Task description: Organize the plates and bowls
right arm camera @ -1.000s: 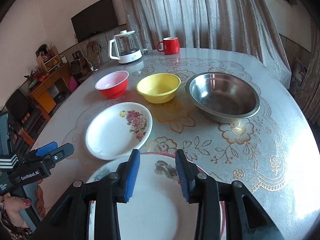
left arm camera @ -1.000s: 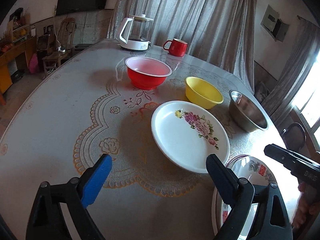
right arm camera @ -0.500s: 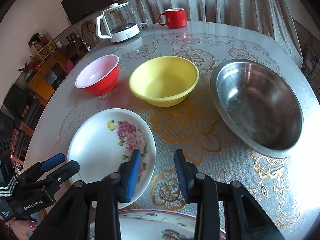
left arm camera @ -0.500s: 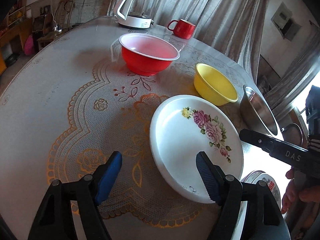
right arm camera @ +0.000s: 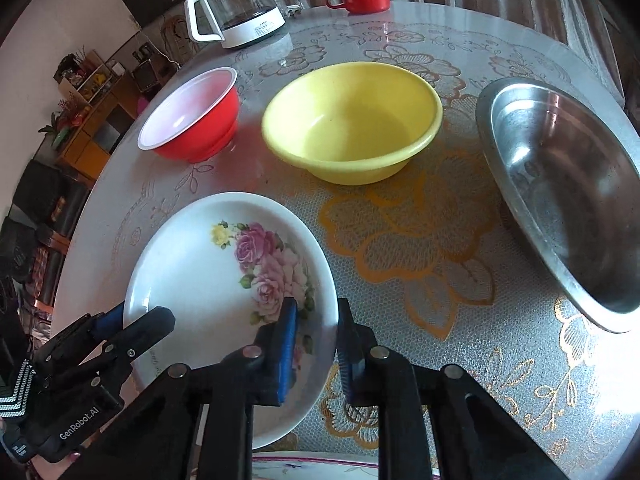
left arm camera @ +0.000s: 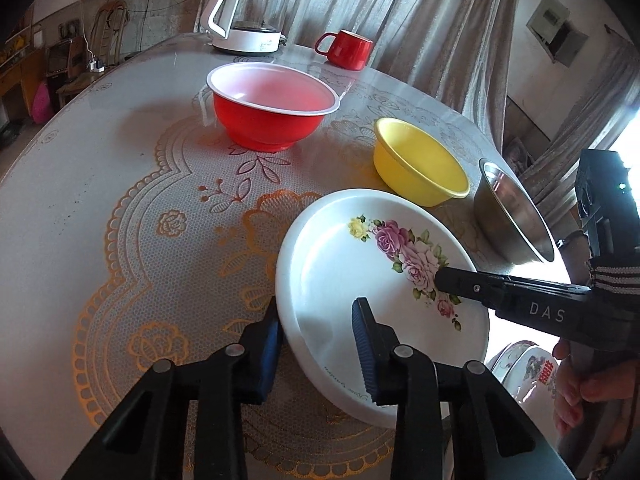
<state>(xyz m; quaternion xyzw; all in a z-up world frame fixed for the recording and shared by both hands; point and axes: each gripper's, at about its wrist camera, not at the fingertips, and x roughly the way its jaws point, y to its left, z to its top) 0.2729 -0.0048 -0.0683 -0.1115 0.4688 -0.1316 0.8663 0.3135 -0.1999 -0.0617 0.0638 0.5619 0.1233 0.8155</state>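
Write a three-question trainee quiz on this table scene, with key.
1. True or false: the yellow plastic bowl sits between the red plastic bowl and the round steel bowl.
2. The left gripper and right gripper both straddle the rim of: A) yellow bowl B) white rose-patterned plate C) steel bowl.
3. Fill in: the red ceramic mug stands near the glass ____.
Key: 1 true; 2 B; 3 kettle.

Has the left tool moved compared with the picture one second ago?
Yes. The left tool moved forward toward the red bowl, and now straddles the rim of the floral plate.
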